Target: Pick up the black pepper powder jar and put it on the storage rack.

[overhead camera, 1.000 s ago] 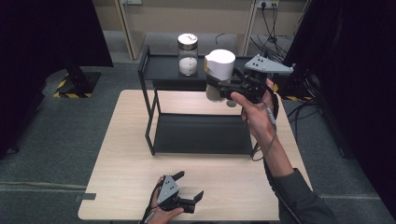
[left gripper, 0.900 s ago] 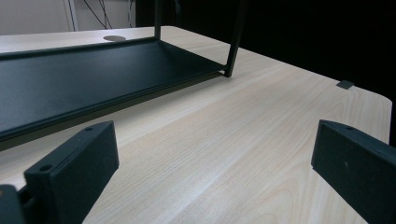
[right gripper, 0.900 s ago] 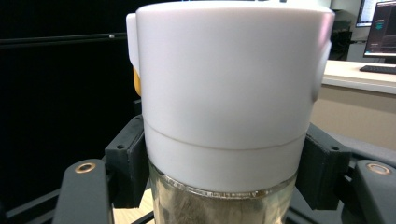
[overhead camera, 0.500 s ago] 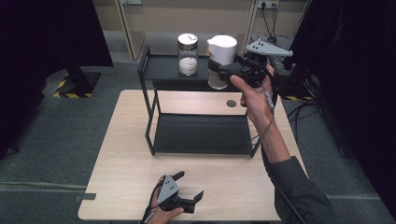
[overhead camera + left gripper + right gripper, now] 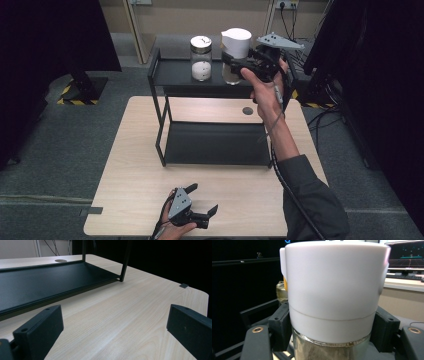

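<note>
My right gripper [image 5: 233,67] is shut on a glass jar [image 5: 235,52] with a tall white lid and brownish contents. It holds the jar upright over the right part of the black rack's top shelf [image 5: 175,76]; I cannot tell whether the jar touches the shelf. In the right gripper view the jar [image 5: 334,290] sits between both black pads [image 5: 280,325]. A second jar [image 5: 201,59] with white contents stands on the same shelf just to the left. My left gripper [image 5: 202,198] rests near the table's front edge, open with nothing in it [image 5: 113,327].
The two-tier black rack stands at the back of the light wooden table [image 5: 135,170], its lower shelf [image 5: 215,142] bare. A round cable hole [image 5: 247,111] lies behind the rack on the right. Dark screens and cables surround the table.
My right gripper has carried the white-lidded jar up and away from the person, from in front of the rack to over its top shelf. The left gripper has stayed still.
</note>
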The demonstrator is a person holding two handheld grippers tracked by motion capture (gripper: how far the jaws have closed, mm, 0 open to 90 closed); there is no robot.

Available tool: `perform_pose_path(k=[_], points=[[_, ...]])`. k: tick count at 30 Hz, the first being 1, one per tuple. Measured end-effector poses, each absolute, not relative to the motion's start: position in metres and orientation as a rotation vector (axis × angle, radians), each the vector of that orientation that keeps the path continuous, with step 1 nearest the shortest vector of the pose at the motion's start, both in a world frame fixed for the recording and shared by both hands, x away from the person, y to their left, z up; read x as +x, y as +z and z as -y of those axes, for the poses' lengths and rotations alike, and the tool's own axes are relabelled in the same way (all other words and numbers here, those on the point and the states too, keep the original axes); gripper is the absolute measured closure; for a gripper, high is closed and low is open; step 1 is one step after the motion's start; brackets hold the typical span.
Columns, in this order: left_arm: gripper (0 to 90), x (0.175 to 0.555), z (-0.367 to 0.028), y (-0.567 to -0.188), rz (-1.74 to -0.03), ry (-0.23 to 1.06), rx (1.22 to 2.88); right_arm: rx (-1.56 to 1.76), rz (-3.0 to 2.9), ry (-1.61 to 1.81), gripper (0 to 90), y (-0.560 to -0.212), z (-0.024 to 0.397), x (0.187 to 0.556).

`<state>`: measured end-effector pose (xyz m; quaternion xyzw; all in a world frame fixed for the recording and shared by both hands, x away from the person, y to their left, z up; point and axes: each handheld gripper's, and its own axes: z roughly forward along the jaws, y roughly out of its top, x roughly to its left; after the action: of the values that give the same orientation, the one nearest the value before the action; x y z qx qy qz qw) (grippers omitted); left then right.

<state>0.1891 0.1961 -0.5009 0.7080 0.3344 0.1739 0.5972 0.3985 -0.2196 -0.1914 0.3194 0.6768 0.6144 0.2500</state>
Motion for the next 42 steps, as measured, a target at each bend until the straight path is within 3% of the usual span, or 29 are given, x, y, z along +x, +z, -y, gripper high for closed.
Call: perform_pose_path(k=[35, 42], points=[[0.2, 0.188, -0.195, -0.501, -0.770, 0.406, 1.646, 0.897, -1.811, 1.588, 30.6, -0.202, 0.201, 0.417], [0.2, 0.188, -0.195, -0.501, -0.772, 0.407, 1.645, 0.891, -1.820, 1.566, 17.5, -0.199, 0.198, 0.413]])
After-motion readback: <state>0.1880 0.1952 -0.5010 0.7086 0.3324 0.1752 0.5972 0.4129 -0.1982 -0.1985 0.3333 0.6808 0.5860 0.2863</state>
